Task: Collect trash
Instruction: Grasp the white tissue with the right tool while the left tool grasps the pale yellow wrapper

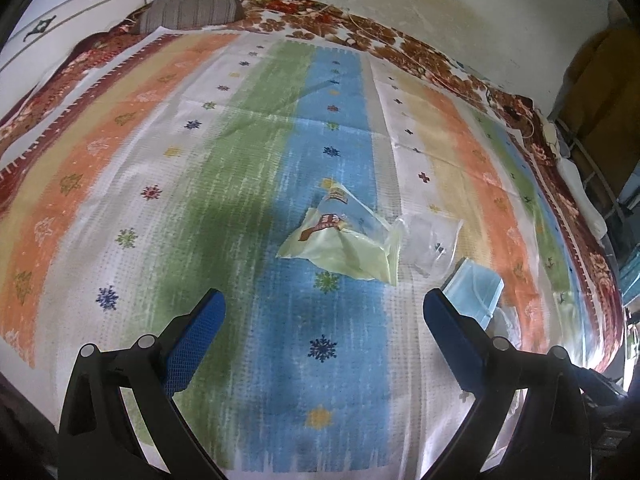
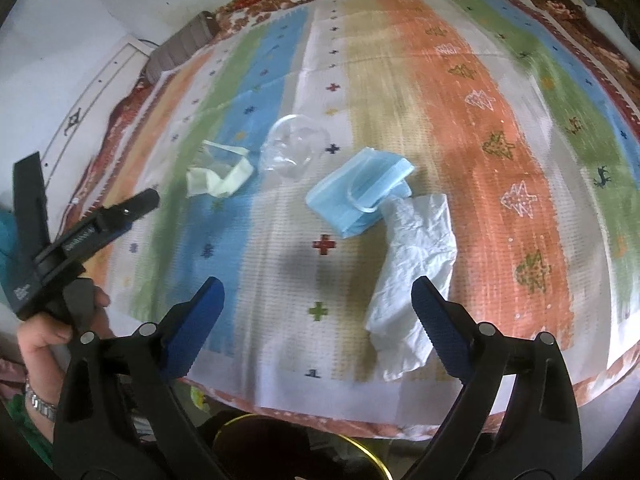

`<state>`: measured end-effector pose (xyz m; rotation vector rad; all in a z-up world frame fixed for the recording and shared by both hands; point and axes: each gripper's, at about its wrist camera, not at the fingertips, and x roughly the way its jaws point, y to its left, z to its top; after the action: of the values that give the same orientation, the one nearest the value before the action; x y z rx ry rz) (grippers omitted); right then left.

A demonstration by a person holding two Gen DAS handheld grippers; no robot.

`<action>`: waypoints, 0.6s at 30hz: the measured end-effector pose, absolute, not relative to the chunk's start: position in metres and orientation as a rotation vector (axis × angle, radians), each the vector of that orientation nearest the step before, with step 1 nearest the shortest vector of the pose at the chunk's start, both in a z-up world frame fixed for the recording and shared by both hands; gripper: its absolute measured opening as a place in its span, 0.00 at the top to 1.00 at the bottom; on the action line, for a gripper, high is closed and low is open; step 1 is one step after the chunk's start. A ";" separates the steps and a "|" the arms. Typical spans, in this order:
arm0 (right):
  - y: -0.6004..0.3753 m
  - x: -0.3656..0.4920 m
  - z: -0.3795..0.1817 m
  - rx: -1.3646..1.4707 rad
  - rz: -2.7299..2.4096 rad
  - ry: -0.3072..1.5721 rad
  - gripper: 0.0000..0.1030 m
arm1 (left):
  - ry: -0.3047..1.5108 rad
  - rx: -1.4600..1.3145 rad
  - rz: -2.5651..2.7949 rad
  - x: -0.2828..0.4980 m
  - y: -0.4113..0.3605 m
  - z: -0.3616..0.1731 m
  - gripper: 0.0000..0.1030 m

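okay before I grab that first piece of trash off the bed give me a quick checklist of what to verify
1. Right gripper open and holding nothing: ok.
2. Left gripper open and holding nothing: ok.
3. White tissue is the nearest piece, beside the right gripper's fingers: ok.
4. Blue face mask overlaps the tissue's far end, so they may lift together: not ok.
5. Yellow wrapper and clear plastic cup lie free on the bedspread: ok.
6. Trash container ready: cannot tell.
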<state>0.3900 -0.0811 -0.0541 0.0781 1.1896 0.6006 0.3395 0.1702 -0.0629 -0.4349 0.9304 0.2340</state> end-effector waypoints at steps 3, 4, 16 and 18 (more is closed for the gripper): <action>-0.081 0.396 -0.062 0.052 0.579 1.197 0.17 | 0.931 -0.422 0.224 0.346 0.168 -0.064 0.06; -0.080 0.397 -0.064 0.045 0.573 1.198 0.17 | 0.931 -0.418 0.222 0.348 0.168 -0.065 0.06; -0.073 0.414 -0.088 -0.061 0.513 1.233 0.33 | 0.953 -0.413 0.237 0.372 0.178 -0.083 0.06; -0.074 0.417 -0.091 -0.071 0.509 1.241 0.36 | 0.958 -0.425 0.234 0.376 0.178 -0.086 0.06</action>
<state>0.4173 -0.0739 -0.0914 -0.0707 1.2415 0.5087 0.3759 0.1784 -0.0862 -0.4250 0.9578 0.2338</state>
